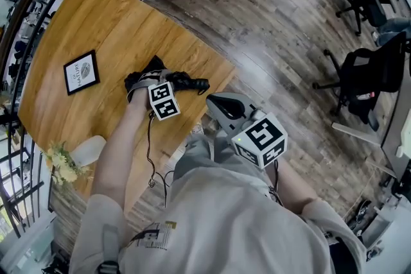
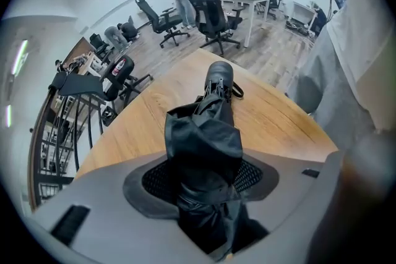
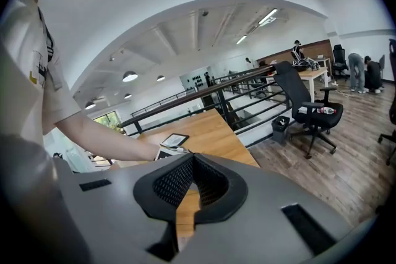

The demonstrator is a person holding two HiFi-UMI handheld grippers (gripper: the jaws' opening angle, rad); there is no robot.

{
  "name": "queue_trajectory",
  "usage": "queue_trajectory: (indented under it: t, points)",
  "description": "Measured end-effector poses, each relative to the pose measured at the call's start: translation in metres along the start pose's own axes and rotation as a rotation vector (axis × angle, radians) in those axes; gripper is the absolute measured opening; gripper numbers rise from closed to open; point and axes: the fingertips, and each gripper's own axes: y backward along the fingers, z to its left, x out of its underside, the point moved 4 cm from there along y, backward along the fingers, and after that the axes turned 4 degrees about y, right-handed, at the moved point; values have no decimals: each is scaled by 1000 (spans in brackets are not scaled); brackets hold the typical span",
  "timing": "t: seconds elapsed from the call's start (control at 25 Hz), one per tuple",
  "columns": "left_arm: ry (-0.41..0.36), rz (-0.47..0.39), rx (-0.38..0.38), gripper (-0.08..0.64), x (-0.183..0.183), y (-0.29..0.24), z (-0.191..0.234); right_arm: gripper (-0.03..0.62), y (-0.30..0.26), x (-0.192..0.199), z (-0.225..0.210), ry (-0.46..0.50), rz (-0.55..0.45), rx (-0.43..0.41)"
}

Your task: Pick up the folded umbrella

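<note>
A black folded umbrella [image 1: 186,82] lies on the wooden table [image 1: 115,29] near its right edge, handle end pointing right. My left gripper [image 1: 146,81] points steeply down onto the umbrella's left part. In the left gripper view the umbrella's bunched fabric [image 2: 207,139] fills the space between the jaws, and the left gripper [image 2: 204,181] is shut on it. My right gripper [image 1: 219,103] hangs beyond the table's edge, over the floor, to the right of the umbrella. In the right gripper view the right gripper [image 3: 193,162] has its pads together with nothing between them.
A framed card [image 1: 81,72] lies on the table left of the umbrella. A bunch of pale flowers [image 1: 61,163] and a white object sit at the table's near left corner. A black railing runs along the table's left side. Office chairs [image 1: 372,74] stand on the wooden floor to the right.
</note>
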Motion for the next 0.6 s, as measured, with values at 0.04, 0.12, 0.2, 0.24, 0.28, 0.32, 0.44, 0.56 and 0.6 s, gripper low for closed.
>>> queue_trajectory:
  t: [0.04,0.12,0.2,0.24,0.28,0.32,0.44,0.56,0.6]
  points:
    - [29,-6,2,253,-1,3,0,28,3,-1,0,0,-4,2]
    - [113,-46,14,249,-3,13,-1,29,7,-1,1,-1,-11,8]
    - [238,-120,29,245,-10,32,-3,28,14,0,3,-5,-19,13]
    - [311,-163,32,244,-14,42,-3,28,18,0,3,-8,-24,15]
    - [389,-211,30,244,-18,53,0,28,23,-1,1,-10,-30,16]
    - [468,-266,21,243,-22,66,6,28,28,-4,-1,-12,-38,17]
    - [673,-455,-39,241,-35,109,27,28,40,-17,-9,-5,-66,25]
    - [771,-588,-140,239,-45,154,36,28,52,-35,-10,14,-98,38]
    - [775,-617,-179,239,-49,170,38,28,56,-42,-10,26,-109,43]
